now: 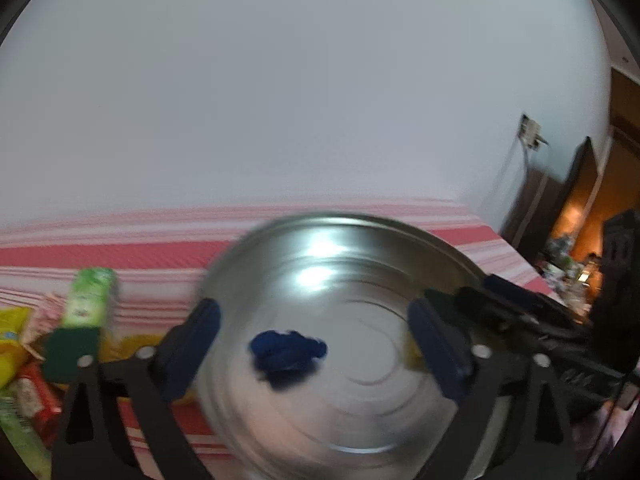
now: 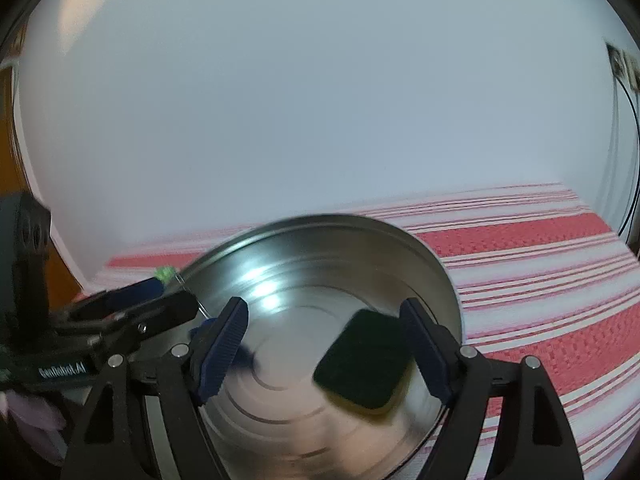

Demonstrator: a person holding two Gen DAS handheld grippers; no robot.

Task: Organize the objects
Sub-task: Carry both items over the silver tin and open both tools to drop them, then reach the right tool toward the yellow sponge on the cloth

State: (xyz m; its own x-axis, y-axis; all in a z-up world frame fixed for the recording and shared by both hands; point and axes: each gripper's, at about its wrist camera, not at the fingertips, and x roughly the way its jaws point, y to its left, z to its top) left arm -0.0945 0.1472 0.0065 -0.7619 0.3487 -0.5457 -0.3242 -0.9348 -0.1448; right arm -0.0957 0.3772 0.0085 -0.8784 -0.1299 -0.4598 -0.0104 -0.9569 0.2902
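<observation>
Left gripper (image 1: 316, 354) and right gripper (image 2: 326, 350) are hanging spread over the steel bowl (image 1: 400, 236), pinching nothing.
I am collecting loose pieces there: the blue scrunchie (image 1: 286, 354) and dark sponge (image 2: 362, 366) are lying inside, snack packets (image 1: 24, 360) waiting on the striped table (image 2: 540, 280).

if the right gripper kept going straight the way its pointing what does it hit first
Most likely the dark green sponge lying inside the steel bowl. It sits just ahead of the open right gripper, between its fingers and apart from both. Depth is blurred, so the bowl's floor could come first.
</observation>
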